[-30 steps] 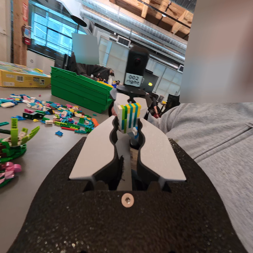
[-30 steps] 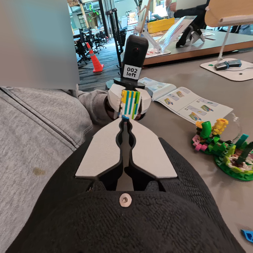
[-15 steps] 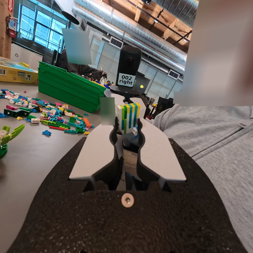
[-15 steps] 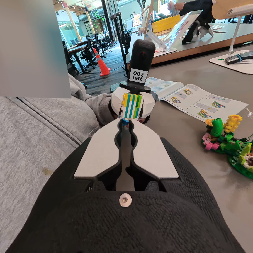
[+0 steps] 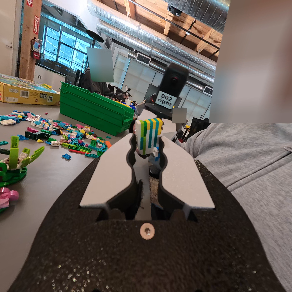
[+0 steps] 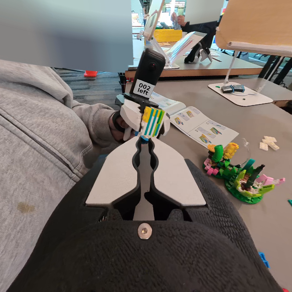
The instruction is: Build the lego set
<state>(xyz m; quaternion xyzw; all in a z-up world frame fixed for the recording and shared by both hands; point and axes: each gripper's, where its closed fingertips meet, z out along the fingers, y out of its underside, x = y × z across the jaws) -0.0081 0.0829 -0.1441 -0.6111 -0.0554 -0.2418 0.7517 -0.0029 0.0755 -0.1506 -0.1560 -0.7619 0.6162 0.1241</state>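
My left gripper [image 5: 147, 139] is shut on a small brick block [image 5: 149, 135] with white, teal, lime and yellow stripes, and holds it upright above the table edge. The block also shows in the right wrist view [image 6: 152, 123], tilted, between the left gripper's white fingers [image 6: 131, 117]. A small blue piece [image 6: 143, 139] sticks out at the block's lower end. My right gripper [image 6: 144, 140] faces the left one, and its fingertips are closed narrowly on this blue piece. In the left wrist view the blue piece [image 5: 157, 156] hangs at the block's lower right corner.
A green bin [image 5: 94, 107], a yellow box [image 5: 28, 93] and many loose bricks [image 5: 63, 134] lie to the left. Flower builds [image 6: 221, 161] [image 6: 246, 184], an open instruction booklet [image 6: 205, 126] and white pieces [image 6: 268, 142] lie to the right. A person's grey hoodie [image 6: 39, 142] fills the near side. My left and right fingertips are right by each other.
The right jaws, nearly shut a second ago, have widened slightly and now sit around the blue piece. The block and both grippers have tilted and shifted a little; the left grasp is unchanged.
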